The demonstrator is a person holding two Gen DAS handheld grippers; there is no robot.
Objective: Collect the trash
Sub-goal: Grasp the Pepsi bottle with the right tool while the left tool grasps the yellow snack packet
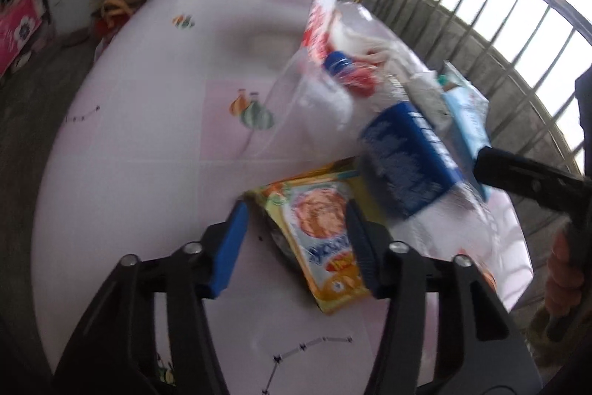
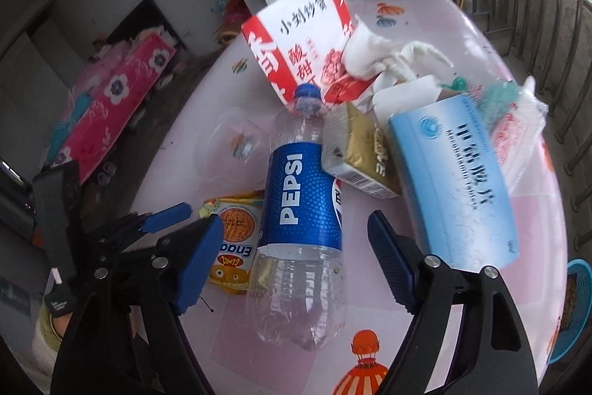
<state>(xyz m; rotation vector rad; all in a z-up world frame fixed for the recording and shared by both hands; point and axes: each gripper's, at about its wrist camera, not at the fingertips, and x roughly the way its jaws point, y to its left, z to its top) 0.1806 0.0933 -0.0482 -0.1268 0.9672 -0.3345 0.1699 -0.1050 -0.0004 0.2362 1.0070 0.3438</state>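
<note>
A yellow snack packet (image 1: 318, 232) lies flat on the pink tablecloth (image 1: 148, 136). My left gripper (image 1: 296, 213) hangs over it, open: the right pad is at the packet's edge and the left pad stands clear of it. A clear Pepsi bottle (image 2: 299, 210) with a blue cap lies beside the packet (image 2: 233, 239). My right gripper (image 2: 294, 223) straddles the bottle, open, with a gap on each side. The bottle (image 1: 403, 165) looks blurred in the left wrist view. One blue-padded finger (image 2: 166, 215) of the left gripper shows in the right wrist view.
More trash lies behind the bottle: a red-and-white carton (image 2: 303, 39), crumpled white tissue (image 2: 370, 58), a gold box (image 2: 355, 150), a light blue box (image 2: 455, 180), a plastic bag (image 2: 518, 124), a clear cup (image 2: 236, 139). A blue basket (image 2: 573, 306) stands off the table's right edge.
</note>
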